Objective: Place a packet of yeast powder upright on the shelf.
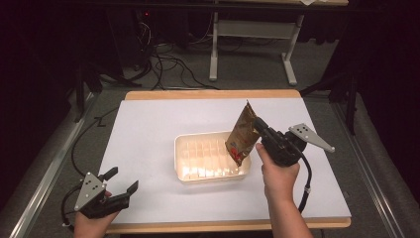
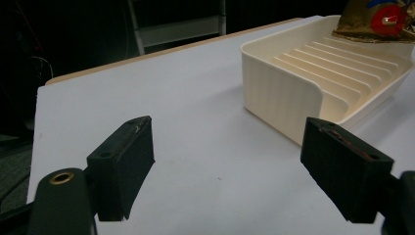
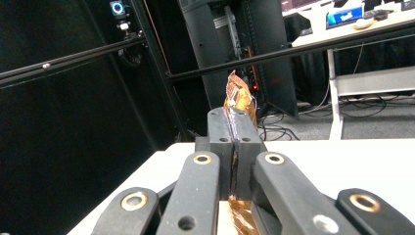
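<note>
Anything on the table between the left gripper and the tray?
Nothing: in the high view, bare white table runs from the open left gripper to the cream tray. The left gripper view shows the same.

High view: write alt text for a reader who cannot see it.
The right gripper, in a person's hand, holds a brown snack pouch upright, its lower end over the right end of a cream ribbed tray on a white table. The left gripper rests open at the table's near-left corner.
</note>
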Available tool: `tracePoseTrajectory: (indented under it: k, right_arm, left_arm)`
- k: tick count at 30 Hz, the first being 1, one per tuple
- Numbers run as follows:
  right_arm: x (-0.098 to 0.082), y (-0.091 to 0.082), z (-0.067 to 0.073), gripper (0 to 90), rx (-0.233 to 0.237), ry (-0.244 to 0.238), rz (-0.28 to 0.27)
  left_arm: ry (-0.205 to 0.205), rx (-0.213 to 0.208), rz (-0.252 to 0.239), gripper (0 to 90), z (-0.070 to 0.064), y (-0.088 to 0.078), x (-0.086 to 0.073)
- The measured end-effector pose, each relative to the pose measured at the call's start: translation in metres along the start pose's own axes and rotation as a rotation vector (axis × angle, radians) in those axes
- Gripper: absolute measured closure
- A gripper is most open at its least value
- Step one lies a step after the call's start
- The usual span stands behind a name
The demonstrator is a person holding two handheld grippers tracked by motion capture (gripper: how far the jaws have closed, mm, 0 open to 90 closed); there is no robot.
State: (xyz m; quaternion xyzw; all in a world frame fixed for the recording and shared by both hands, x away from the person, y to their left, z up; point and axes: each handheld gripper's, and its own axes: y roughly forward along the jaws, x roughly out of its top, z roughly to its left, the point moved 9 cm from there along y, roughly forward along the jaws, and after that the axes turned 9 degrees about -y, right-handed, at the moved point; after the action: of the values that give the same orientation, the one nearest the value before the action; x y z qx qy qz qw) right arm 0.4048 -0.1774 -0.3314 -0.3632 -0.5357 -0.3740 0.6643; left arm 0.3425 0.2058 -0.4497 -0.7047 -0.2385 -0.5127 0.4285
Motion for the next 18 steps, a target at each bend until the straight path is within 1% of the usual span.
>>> tracePoseTrajectory:
  k: [3, 4, 11, 15, 18]
  right_arm:
    - [-0.004, 0.005, 0.000, 90.0, -0.007, 0.005, 0.006]
    - [-0.007, 0.007, -0.001, 90.0, -0.018, 0.001, 0.009]
    - [-0.012, 0.009, -0.007, 90.0, -0.036, 0.002, 0.014]
    - [-0.014, 0.011, -0.008, 90.0, -0.038, 0.007, 0.020]
    - [-0.015, 0.012, -0.006, 90.0, -0.034, 0.010, 0.021]
  left_arm:
    - [-0.001, -0.001, -0.002, 20.7, 0.000, 0.000, 0.000]
    - [0.001, -0.001, -0.002, 20.7, -0.001, -0.001, 0.000]
    - [0.002, 0.000, -0.002, 20.7, 0.000, -0.001, 0.000]
    - [0.003, -0.002, 0.001, 20.7, -0.001, 0.000, 0.000]
    - [0.004, -0.003, 0.001, 20.7, -0.002, 0.000, 0.000]
